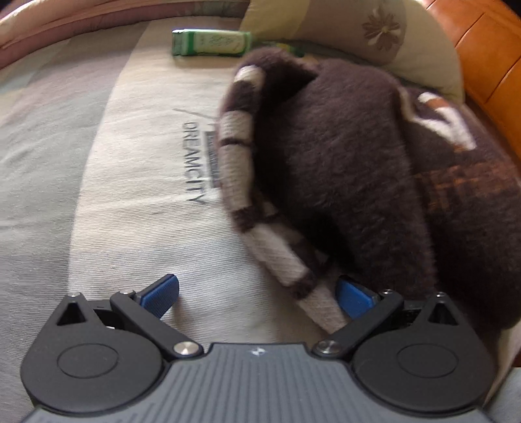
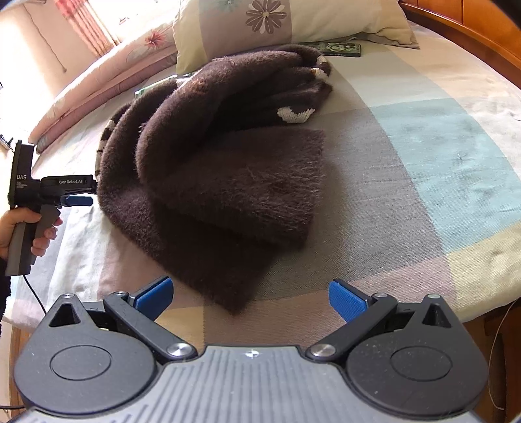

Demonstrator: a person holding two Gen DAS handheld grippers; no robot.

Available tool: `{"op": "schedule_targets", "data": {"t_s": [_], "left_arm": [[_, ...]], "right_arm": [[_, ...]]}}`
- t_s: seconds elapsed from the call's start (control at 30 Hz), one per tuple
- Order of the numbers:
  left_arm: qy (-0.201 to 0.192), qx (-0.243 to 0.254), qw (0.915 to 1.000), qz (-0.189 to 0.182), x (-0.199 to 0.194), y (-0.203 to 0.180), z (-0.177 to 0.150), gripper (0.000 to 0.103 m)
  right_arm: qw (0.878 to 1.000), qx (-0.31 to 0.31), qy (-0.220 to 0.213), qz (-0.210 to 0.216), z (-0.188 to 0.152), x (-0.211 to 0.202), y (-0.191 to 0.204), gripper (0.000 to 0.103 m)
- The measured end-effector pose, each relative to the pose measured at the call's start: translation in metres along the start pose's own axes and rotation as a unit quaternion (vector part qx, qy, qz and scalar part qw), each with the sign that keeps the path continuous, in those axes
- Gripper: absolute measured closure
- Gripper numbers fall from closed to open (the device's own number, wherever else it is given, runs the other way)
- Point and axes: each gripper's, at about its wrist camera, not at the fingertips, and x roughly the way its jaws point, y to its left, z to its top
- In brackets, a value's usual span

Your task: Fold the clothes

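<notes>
On the bed (image 2: 423, 136), bunched brown sweater (image 2: 228, 182), left gripper (image 1: 257, 297) wide, right gripper (image 2: 250, 297) wide, both empty

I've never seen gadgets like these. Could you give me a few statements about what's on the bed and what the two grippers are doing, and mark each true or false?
1. The brown fuzzy garment lies bunched on the bed. True.
2. The right gripper is clamped on the garment. False: its jaws are open and hold nothing.
3. The left gripper is open, with the striped trim running between its fingers. True.
4. A green box sits on top of the garment. False: it lies on the bed beyond it.
5. A flowered pillow lies behind the garment. True.
</notes>
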Motion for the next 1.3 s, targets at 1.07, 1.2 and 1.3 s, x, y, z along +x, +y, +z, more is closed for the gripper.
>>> {"op": "schedule_targets", "data": {"t_s": [1.07, 1.2, 1.3], "left_arm": [[-0.059, 0.019, 0.9605, 0.271, 0.003, 0.066, 0.075, 0.0], [-0.067, 0.029, 0.9742, 0.213, -0.017, 0.058, 0.054, 0.001], [-0.073, 0.039, 0.9819, 0.171, -0.038, 0.05, 0.037, 0.001]], "right_arm": [[0.999, 0.021, -0.003, -0.028, -0.004, 0.005, -0.02, 0.0], [1.0, 0.02, 0.0, -0.022, -0.004, 0.01, -0.019, 0.0], [1.0, 0.017, 0.0, -0.017, -0.002, 0.015, -0.016, 0.0]]}}
